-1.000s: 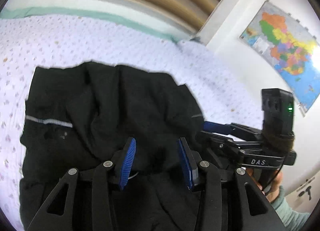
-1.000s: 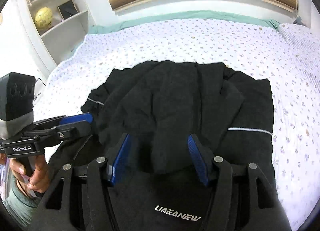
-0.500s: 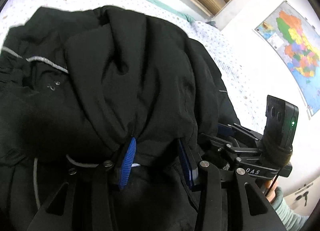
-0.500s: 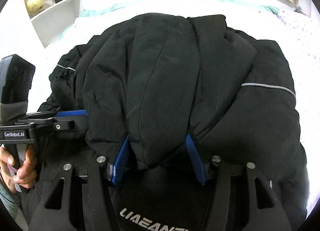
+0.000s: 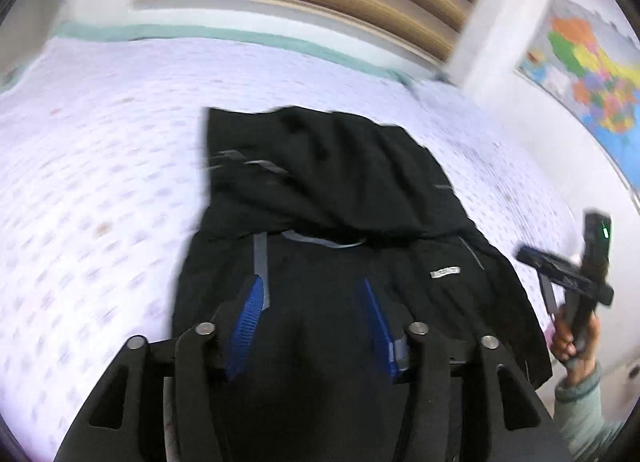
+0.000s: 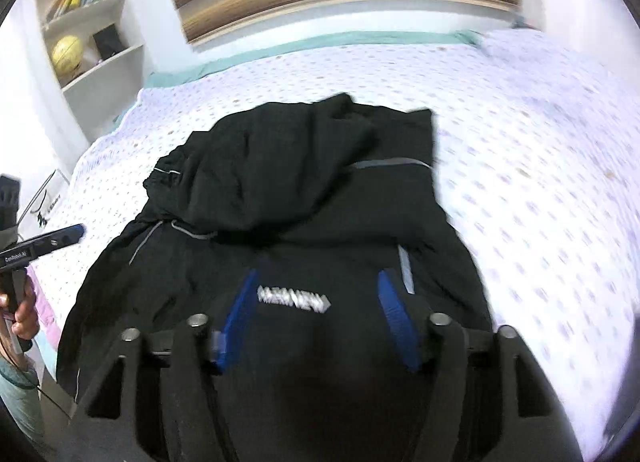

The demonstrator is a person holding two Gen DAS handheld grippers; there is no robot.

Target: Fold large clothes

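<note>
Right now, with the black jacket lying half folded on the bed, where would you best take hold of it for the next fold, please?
Probably the near hem of the black jacket, one corner per gripper, coming from the near edge of the bed. The far half already lies folded over the middle, and the near half lies flat with its corners free. The left gripper and right gripper are opening, pressing nothing.

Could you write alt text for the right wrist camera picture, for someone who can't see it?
A black jacket lies partly folded on a bed with a dotted sheet, white lettering showing on its near half. The right hand-held gripper hangs above it, blue fingers opening with nothing pinched; the left hand-held gripper pokes in at the left edge.
</note>
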